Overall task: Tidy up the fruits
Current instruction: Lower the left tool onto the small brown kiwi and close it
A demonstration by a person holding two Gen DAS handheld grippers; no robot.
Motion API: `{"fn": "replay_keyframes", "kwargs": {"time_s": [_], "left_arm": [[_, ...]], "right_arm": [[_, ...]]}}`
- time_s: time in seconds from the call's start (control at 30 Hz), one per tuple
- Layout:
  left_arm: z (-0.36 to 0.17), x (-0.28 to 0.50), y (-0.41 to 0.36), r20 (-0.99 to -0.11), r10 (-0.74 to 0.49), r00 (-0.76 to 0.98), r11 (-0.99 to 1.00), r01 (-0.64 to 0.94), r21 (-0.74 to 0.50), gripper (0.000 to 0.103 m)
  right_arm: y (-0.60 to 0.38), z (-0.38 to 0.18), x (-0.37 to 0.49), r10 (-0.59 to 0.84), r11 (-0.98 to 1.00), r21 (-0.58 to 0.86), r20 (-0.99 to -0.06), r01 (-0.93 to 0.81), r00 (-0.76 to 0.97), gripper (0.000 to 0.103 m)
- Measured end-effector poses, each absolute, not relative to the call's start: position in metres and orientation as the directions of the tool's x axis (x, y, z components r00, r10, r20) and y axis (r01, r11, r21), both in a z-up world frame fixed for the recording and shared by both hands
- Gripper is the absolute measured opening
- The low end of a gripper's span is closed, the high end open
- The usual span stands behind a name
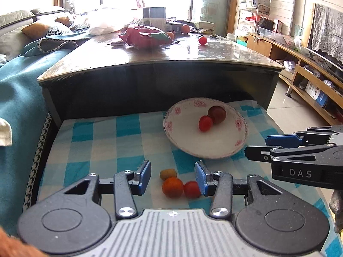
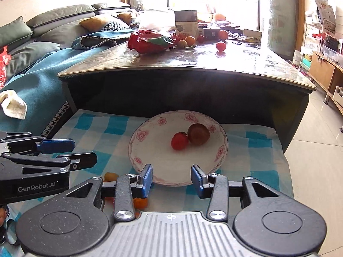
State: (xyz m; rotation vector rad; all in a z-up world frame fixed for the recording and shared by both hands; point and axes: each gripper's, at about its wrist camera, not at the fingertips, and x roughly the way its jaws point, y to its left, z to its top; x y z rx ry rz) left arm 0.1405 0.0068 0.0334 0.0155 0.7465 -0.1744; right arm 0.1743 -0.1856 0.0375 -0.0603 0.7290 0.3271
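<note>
A white flowered plate (image 1: pixel 188 141) (image 2: pixel 158 158) sits on a blue checked cloth and holds a red tomato (image 1: pixel 205 123) (image 2: pixel 179 141) and a dark brown-red fruit (image 1: pixel 217 114) (image 2: pixel 198 137). Three small fruits lie on the cloth in front of the plate: a yellow-green one (image 1: pixel 168 174), an orange one (image 1: pixel 172 187) and a red one (image 1: pixel 191 189). My left gripper (image 1: pixel 173 176) is open around them, not touching. My right gripper (image 2: pixel 172 178) is open and empty over the plate's near rim; it shows from the side in the left wrist view (image 1: pixel 260 146).
A dark coffee table (image 1: pixel 160 57) stands just behind the cloth with a red bag (image 1: pixel 145 36), boxes and more fruit (image 1: pixel 202 40) on it. A sofa with a teal blanket (image 1: pixel 19 90) is on the left. A wooden shelf unit (image 1: pixel 310 81) is on the right.
</note>
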Motion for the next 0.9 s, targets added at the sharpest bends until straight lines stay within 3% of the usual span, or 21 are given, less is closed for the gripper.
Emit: {"fn": "replay_keyframes", "kwargs": {"time_s": [0.37, 0.9], "left_arm": [[-0.001, 0.087, 0.031, -0.746, -0.154, 0.647, 0.987, 0.131, -0.090, 0.054], [-0.050, 0.096, 0.027, -0.789, -0.143, 0.598, 0.984, 0.171, -0.048, 0.053]], "right_arm": [[-0.176, 0.036, 0.120, 0.305, 0.933, 0.092, -0.713, -0.346, 0.631, 0.039], [-0.164, 0.002, 0.121, 0.319, 0.917, 0.098, -0.763, -0.387, 0.563, 0.042]]}}
